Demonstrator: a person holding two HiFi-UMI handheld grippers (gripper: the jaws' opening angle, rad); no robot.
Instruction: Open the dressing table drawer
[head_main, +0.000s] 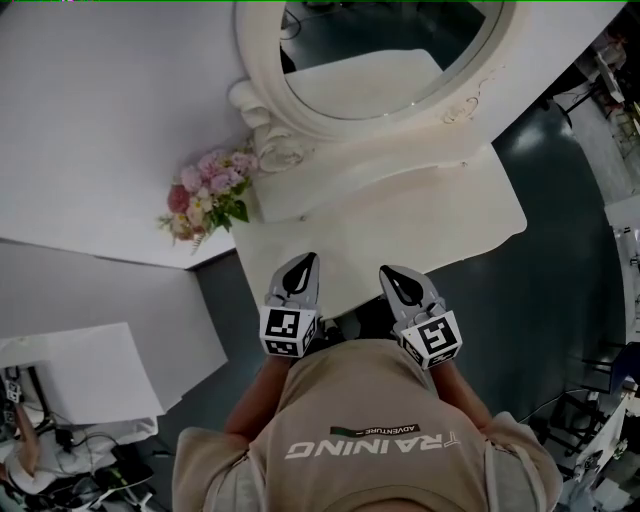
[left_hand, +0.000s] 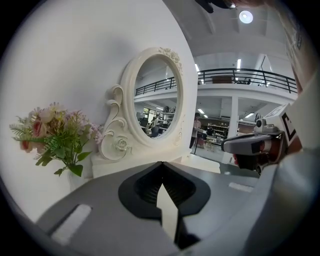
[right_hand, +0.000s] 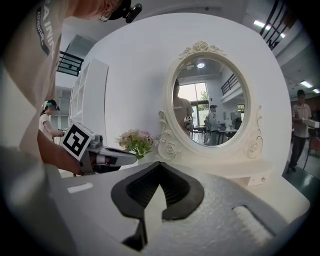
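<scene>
The white dressing table (head_main: 440, 220) stands against a white wall, with an oval mirror (head_main: 370, 60) on a raised base. A small knob (right_hand: 263, 178) shows on the front of that base. No drawer front under the tabletop is visible from above. My left gripper (head_main: 303, 258) and right gripper (head_main: 385, 270) hover side by side over the table's near edge, pointing at the mirror. Both are shut, tips meeting, with nothing between the left gripper's (left_hand: 161, 162) or the right gripper's (right_hand: 159, 162) jaws.
A vase of pink flowers (head_main: 207, 195) stands at the table's left end, beside the mirror's scrolled frame. A white box (head_main: 80, 370) sits on the floor to the left, with cables near it. Dark floor lies right of the table. My beige shirt fills the bottom of the head view.
</scene>
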